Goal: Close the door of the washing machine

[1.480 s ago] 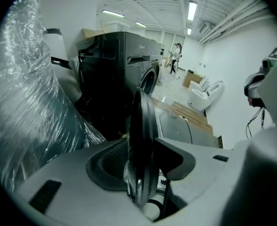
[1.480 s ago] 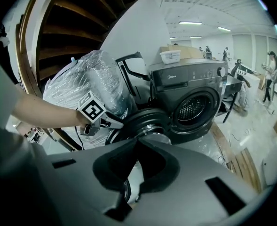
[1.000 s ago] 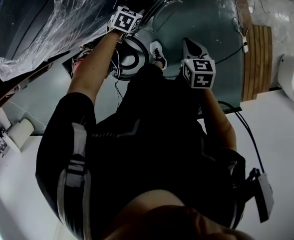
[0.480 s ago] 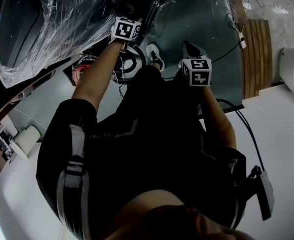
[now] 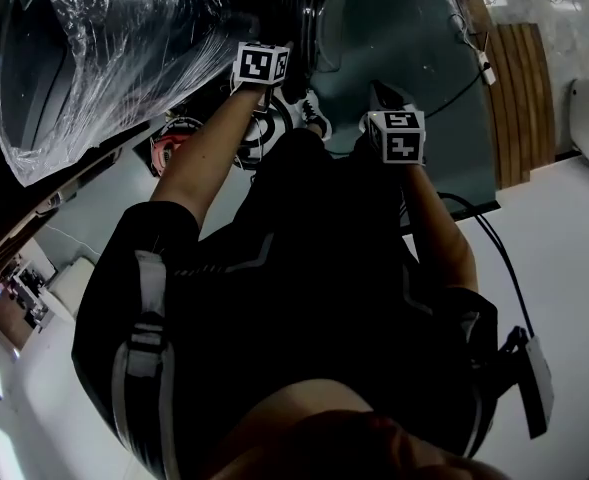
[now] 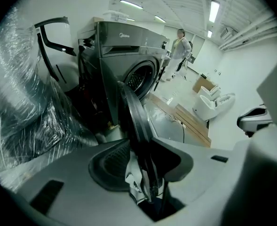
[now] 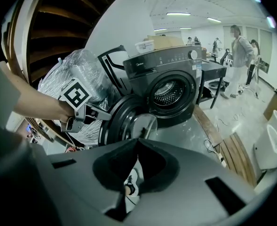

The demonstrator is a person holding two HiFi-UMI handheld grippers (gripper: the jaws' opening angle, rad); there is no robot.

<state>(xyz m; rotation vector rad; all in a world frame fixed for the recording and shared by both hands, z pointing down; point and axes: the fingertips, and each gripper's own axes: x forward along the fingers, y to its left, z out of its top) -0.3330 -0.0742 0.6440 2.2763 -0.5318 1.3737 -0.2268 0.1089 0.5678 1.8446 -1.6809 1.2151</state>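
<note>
We note left gripper clamped on door rim, frame centre | right gripper jaws together, empty | washing machine upper centre.

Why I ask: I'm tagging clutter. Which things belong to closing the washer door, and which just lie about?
Job: washing machine, its door, left tool clamped on the door's rim.
Lying about: plastic-wrapped bundle, black cable, wooden boards, right tool, shut, empty.

Washing machine: dark grey, silver drum.
Door: black rim, clear glass.
Your left gripper: grey, with black-and-white square markers.
Your right gripper: same grey, black pads.
Your shoe: white, black trim.
Floor mat: dull teal.
</note>
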